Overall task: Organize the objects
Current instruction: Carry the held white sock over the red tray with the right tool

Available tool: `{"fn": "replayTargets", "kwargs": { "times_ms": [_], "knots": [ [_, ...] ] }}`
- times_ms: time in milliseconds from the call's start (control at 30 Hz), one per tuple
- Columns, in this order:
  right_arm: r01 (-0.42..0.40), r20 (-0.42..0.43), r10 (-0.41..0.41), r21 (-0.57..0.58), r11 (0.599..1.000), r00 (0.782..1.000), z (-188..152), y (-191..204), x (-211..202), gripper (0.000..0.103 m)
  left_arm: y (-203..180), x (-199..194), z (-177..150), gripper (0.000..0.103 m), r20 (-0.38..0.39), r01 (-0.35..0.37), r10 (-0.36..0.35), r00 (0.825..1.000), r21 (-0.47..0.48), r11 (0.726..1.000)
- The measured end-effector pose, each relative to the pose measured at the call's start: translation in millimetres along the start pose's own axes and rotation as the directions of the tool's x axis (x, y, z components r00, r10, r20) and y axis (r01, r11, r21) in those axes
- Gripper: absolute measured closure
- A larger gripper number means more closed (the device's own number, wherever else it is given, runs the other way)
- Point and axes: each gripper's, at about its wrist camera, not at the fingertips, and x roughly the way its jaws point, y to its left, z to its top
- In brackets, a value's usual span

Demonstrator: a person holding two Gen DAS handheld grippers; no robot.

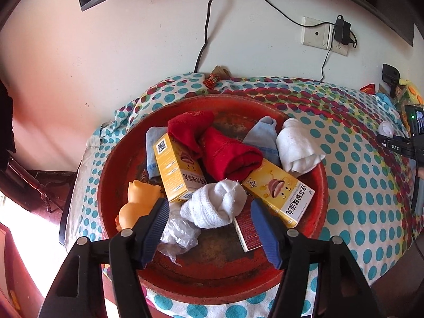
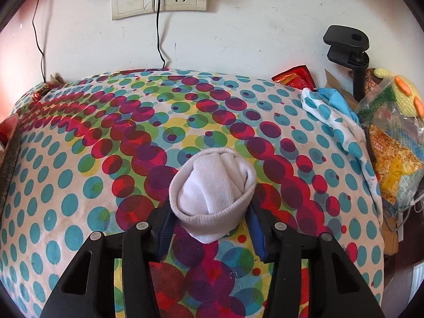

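A round red tray (image 1: 124,164) sits on a bench covered by a dotted cloth (image 2: 92,143), and everything here is placed relative to that tray. Inside it lie two yellow boxes (image 1: 177,169), red cloths (image 1: 225,153), pale blue socks (image 1: 262,135), a rolled white sock (image 1: 296,145), an orange toy (image 1: 137,201), crumpled plastic (image 1: 177,233) and a small red box (image 1: 246,228). The left hand-held gripper (image 1: 210,213) hovers over the tray's near side, jaws spread wide around a white sock bundle (image 1: 214,204) without pinching it. The right hand-held gripper (image 2: 209,209) is away from the tray over the bare cloth, its jaws flanking another rolled white sock (image 2: 212,193); whether they press it is hard to tell. To grasp well, the left should probably lower until its pads bracket the bundle's middle, clear of the yellow boxes, then close.
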Motion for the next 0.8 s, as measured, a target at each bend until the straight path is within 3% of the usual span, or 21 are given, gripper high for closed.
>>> {"fn": "replayTargets", "kwargs": {
  "times_ms": [200, 567, 800],
  "knots": [
    [-0.005, -0.005, 0.005, 0.006, 1.000, 1.000, -2.1, 22.5, -16.4, 0.059, 11.1, 0.4, -2.3, 0.037, -0.020, -0.007, 0.007, 1.000, -0.033, 0.999],
    [-0.201, 0.004, 0.201, -0.060, 0.978, 0.980, -4.4, 107.2, -64.9, 0.058, 21.8, -18.8, 0.8, 0.037, 0.002, -0.010, 0.010, 1.000, -0.048, 0.999],
    [-0.312, 0.022, 0.318, -0.142, 0.940, 0.948, -3.8, 169.1, -99.4, 0.058, 40.9, -26.9, 1.7, 0.037, 0.005, -0.031, 0.032, 0.999, -0.094, 0.995]
  ]
}}
